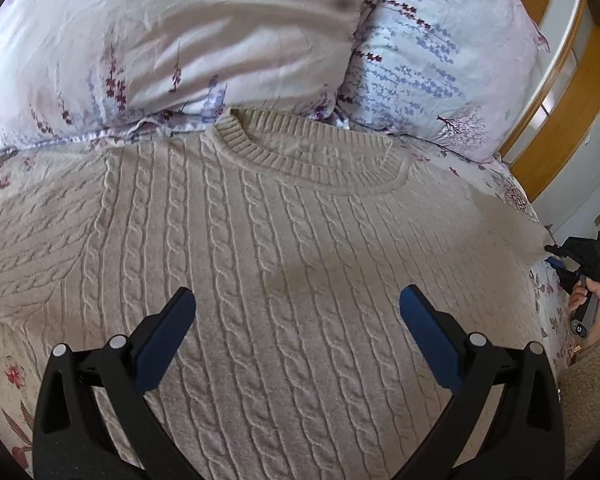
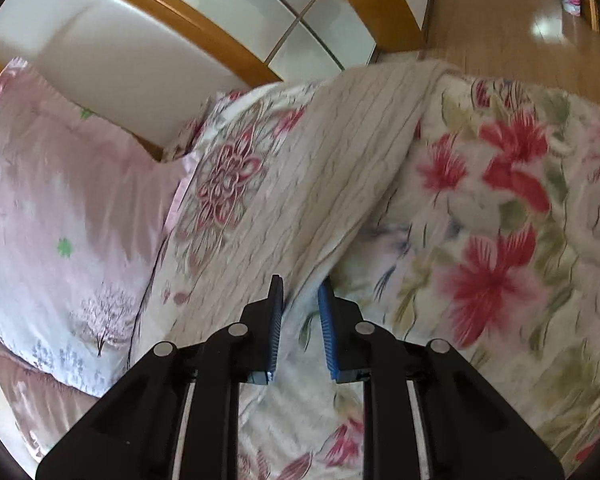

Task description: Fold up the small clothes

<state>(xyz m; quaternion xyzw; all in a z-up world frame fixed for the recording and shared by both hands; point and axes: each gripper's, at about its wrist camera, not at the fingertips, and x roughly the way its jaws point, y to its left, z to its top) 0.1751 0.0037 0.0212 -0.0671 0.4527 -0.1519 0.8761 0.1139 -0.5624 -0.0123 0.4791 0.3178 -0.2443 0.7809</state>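
The left claw (image 1: 296,300) is held wide open, empty, over the jumper (image 1: 260,240), spread flat on the bed (image 2: 500,200); its sleeve is pinched by the right claw (image 2: 300,292). No fold yet made.

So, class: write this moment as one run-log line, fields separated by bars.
stage: grasping for fold | sweater: flat on bed | left gripper: open above sweater | right gripper: closed on sweater's edge

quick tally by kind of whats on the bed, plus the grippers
sweater: 1
pillows: 2
floral bedcover: 1
grippers: 2, the left gripper open, the right gripper pinching the sweater's sleeve edge
total: 6
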